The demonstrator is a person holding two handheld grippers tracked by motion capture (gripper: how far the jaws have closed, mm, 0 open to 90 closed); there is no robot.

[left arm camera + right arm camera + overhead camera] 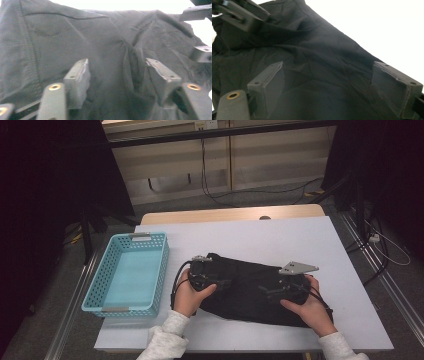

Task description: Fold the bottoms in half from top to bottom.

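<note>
- Standing apart over dark cloth, the left gripper [116,72] has its two pads clear of the fabric, with a raised fold of the black garment [100,42] lying between them, unpinched.
- Spreading wide as well, the right gripper [327,85] has its jaws apart above a smoother stretch of the same garment, nothing clamped between the pads.
- Seen from the high view, the left gripper [202,272] sits over the garment's left end and the right gripper [287,287] over its right part, each in one of the person's hands, well apart from each other.
- The black garment [245,287] lies crumpled and roughly flat on the near half of the white worktop [280,237], close to its front edge, stretching from the middle towards the right.
- A light blue basket [100,285] stands at the worktop's left edge, just beside the garment's left end and not touching it.
</note>
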